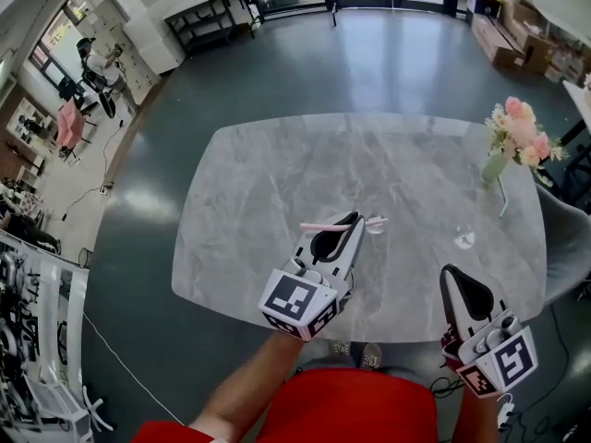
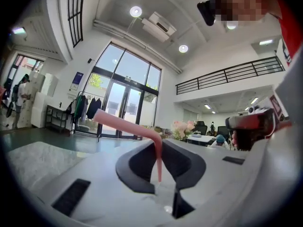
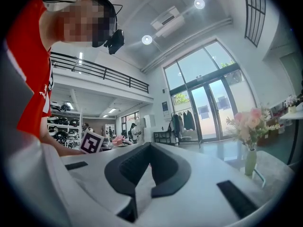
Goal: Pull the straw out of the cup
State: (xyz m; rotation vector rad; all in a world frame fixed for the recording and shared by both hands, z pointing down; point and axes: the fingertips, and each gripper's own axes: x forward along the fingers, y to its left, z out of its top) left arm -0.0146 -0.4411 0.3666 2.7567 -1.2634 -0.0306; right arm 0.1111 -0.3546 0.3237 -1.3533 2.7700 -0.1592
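**Operator:** What is under me in the head view?

**Spotter:** You stand over one grey marbled table (image 1: 240, 201) with rounded corners, on a dark glossy floor (image 1: 277, 72). Glass doors and shelving line the far side of the room. On the table there is one vase of pink flowers (image 1: 515, 137) at the right edge and one small clear cup (image 1: 376, 223) near the middle. One more small clear item (image 1: 464, 238) sits to its right, and I can't tell what it is.

**Operator:** And the straw?

**Spotter:** There is one pink straw (image 1: 319, 226), lying level across the tips of your left gripper (image 1: 355, 220). Its right end lies over the cup; I can't tell whether it is inside. Your right gripper (image 1: 451, 273) hangs over the near edge, well apart from the cup. There are two marker cubes, one per gripper, with black-and-white squares.

**Operator:** What does the left gripper view show?

**Spotter:** Your left gripper (image 2: 161, 181) is clamped on the straw (image 2: 158, 160) just below its bend, and the upper part slants up to the left. Behind it are tall glass doors, a railed balcony and two round ceiling lights. A blue sign (image 2: 78, 81) by the doors is too small to read.

**Operator:** And the right gripper view?

**Spotter:** Your right gripper (image 3: 136, 186) has its jaws together with nothing between them. The vase (image 3: 250, 161) stands on the table at the right. There are two round lights overhead. The white print on your red shirt (image 3: 35, 70) is unreadable.
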